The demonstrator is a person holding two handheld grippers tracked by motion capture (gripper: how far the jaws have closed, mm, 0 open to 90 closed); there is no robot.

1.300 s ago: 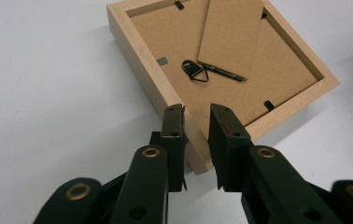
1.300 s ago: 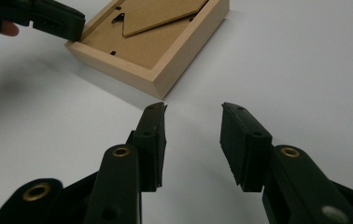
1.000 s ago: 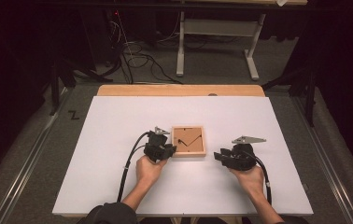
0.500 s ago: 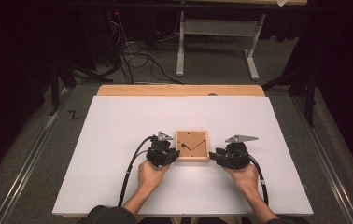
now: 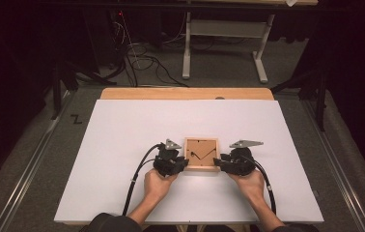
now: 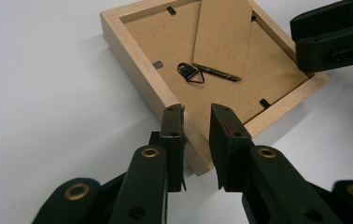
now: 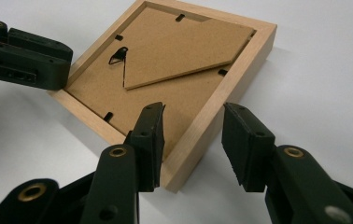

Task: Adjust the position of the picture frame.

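Here, in the middle of the white table (image 5: 122,145), just ahead of both hands: a square wooden picture frame (image 5: 202,153), lying flat and face down, brown backing board (image 6: 277,79) turned up. On that backing, a cardboard stand (image 6: 223,35) folded flat, with a small black hanger ring (image 6: 191,73) just beside its lower end. At the frame's left side, the left gripper (image 5: 184,162), carried in the left hand (image 5: 155,184). Seen in the left gripper view: narrow jaws astride the wooden rail near the closest corner, one outside the wood, the other inside over the backing, clamped on the frame. At the opposite side, the right gripper (image 5: 217,163), carried in the right hand (image 5: 252,183). Seen in the right gripper view: jaws roughly half wide and just now opening further, straddling the rail close to the near corner, one jaw inside above the backing, the other outside and clear of the wood, so not pressing on the frame. Behind each gripper, a black cable (image 5: 134,174) trailing back across the table toward the person.
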